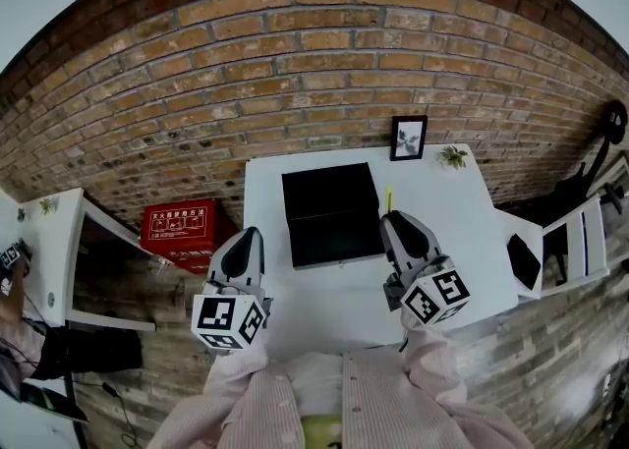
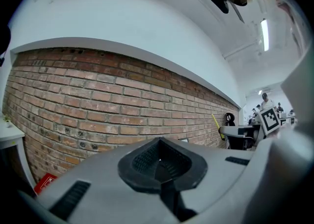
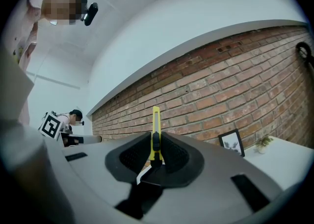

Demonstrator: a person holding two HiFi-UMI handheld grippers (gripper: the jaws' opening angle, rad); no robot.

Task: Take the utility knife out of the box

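The yellow utility knife (image 3: 156, 131) stands upright between the pads of my right gripper (image 3: 154, 153), which is shut on it. In the head view the knife (image 1: 389, 198) pokes out past my right gripper (image 1: 394, 223), just right of the black box (image 1: 330, 213). The box lies open on the white table (image 1: 452, 241); its inside looks dark and I cannot make out anything in it. My left gripper (image 1: 249, 237) hovers off the box's left side, apart from it. In the left gripper view its jaws (image 2: 158, 161) are closed together with nothing between them.
A framed picture (image 1: 408, 138) and a small plant (image 1: 453, 155) stand at the table's far edge against the brick wall. A red case (image 1: 180, 226) lies on the floor to the left. A white chair with a black object (image 1: 523, 260) is on the right.
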